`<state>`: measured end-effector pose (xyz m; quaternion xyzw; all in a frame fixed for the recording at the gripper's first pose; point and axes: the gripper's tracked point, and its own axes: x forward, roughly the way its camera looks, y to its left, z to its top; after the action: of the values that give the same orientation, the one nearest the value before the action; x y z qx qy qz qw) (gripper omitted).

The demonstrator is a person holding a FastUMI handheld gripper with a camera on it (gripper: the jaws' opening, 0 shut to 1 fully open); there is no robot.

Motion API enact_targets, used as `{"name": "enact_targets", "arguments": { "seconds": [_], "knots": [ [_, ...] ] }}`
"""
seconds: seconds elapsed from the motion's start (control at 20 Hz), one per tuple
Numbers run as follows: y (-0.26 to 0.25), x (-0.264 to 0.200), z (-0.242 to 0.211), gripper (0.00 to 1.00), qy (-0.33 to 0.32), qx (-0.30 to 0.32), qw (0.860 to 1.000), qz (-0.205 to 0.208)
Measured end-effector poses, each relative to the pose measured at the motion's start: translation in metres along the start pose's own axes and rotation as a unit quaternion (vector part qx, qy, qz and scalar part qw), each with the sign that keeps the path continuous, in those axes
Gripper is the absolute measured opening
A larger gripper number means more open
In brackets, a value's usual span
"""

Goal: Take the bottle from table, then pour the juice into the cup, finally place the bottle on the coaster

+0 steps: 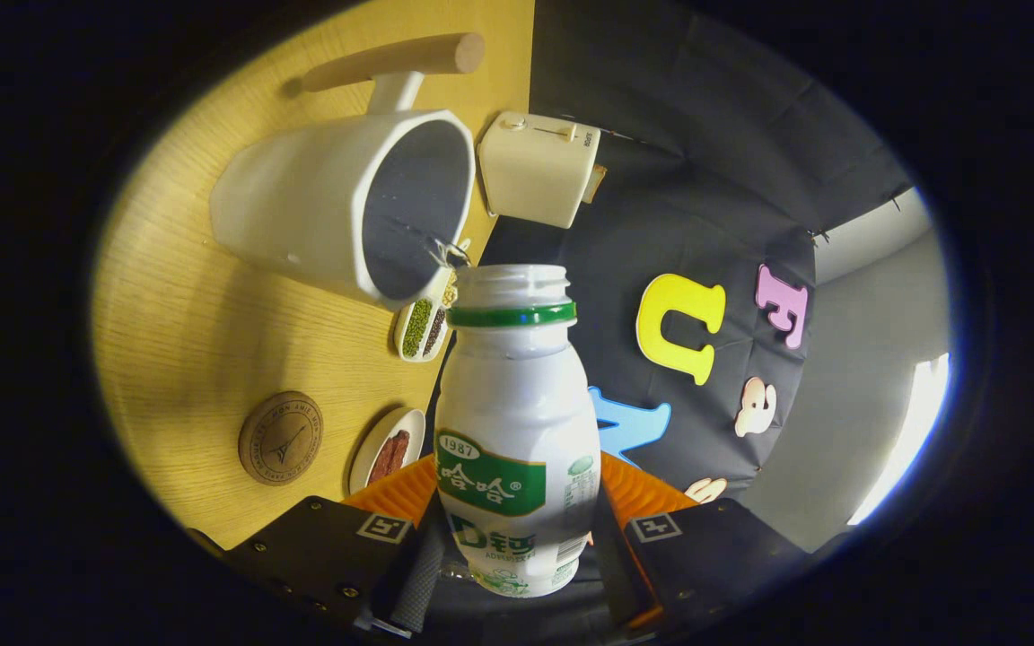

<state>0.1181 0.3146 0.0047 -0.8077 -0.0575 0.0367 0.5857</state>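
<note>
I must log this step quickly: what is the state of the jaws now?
Gripper: closed on the bottle, one finger pressing each side, its open mouth tipped toward the cup.

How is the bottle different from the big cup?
The bottle is held between the hand-held gripper fingers; the cup stands on the table. The bottle has a narrow neck with a green ring and a label; the cup is plain with a wide mouth. The cup has a wooden handle; the bottle has none. Both are white and open-topped.
</note>
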Motion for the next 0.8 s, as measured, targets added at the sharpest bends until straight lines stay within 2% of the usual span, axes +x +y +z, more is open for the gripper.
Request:
{"name": "enact_targets", "arguments": {
  "seconds": [0.8],
  "knots": [
    [0.0016,0.004,0.0028,0.73,-0.009,-0.052,0.999,0.0]
  ]
}}
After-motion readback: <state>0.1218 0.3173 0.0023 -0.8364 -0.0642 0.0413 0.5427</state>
